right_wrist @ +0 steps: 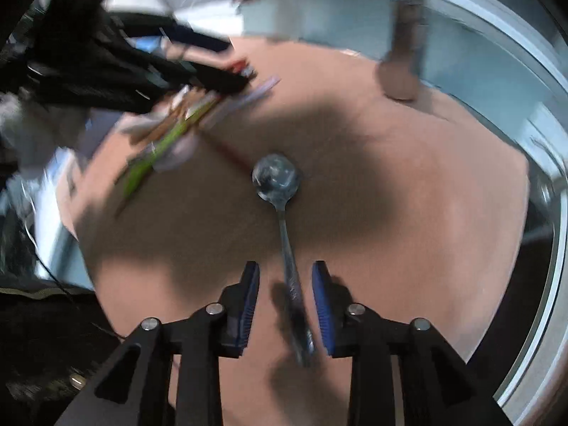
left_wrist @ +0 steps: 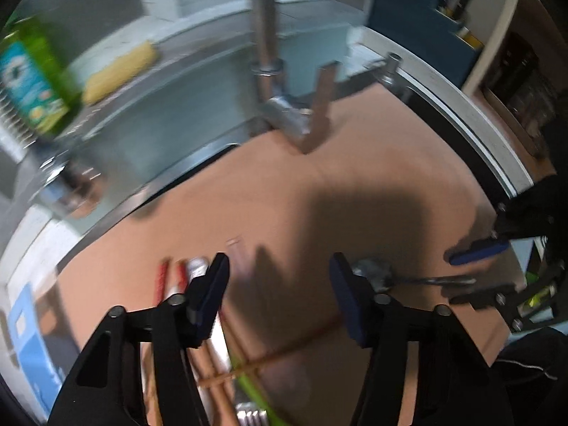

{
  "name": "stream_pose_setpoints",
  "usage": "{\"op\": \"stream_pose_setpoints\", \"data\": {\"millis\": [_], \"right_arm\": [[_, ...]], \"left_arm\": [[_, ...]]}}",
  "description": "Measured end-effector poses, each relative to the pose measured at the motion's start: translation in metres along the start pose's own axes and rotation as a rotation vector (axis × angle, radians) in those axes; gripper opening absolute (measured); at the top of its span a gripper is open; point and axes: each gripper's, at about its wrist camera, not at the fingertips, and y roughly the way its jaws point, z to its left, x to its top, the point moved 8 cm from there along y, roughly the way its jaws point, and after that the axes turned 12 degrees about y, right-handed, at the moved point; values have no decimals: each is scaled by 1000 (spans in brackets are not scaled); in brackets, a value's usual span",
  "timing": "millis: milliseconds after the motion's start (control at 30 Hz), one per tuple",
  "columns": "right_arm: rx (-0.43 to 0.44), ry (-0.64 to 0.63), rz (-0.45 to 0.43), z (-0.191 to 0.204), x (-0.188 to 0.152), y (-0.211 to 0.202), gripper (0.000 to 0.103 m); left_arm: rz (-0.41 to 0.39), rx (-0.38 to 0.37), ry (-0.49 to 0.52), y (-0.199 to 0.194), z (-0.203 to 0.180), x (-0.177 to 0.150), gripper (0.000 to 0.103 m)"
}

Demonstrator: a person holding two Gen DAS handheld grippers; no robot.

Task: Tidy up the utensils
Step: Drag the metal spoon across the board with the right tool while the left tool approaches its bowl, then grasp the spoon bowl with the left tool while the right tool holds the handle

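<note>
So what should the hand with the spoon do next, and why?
Probably carry the spoon over to the pile of utensils. Its handle lies between the right gripper pads, seemingly without being pinched, so closing first looks wise; the spoon lies alone on the brown board.

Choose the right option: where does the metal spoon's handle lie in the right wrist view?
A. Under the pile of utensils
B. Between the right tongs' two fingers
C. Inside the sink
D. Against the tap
B: the spoon lies on the brown board, its handle running back between the right tongs.
</note>
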Motion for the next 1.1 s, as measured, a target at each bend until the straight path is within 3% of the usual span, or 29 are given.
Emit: {"op": "stream_pose_setpoints", "data": {"millis": [100, 167, 333, 467, 667, 767, 1100], "right_arm": [[63, 79, -14, 5, -17, -8, 28], [94, 126, 4, 10, -27, -4, 28], [128, 279, 41, 1, -44, 18, 28], [130, 392, 34, -18, -46, 23, 16], [69, 401, 12, -32, -38, 20, 8], [62, 409, 15, -44, -35, 20, 4], [-26, 386, -18, -64, -16, 14, 4]], "left_arm": [[17, -46, 33, 8, -6, 7, 34], [28, -71, 61, 11, -11, 9, 30], [80, -108, 140, 28, -27, 12, 30], [110, -131, 160, 41, -32, 16, 30], [141, -161, 179, 50, -43, 6, 19], [138, -179, 165, 48, -47, 2, 19], [114, -269, 148, 31, -64, -10, 19]]}}
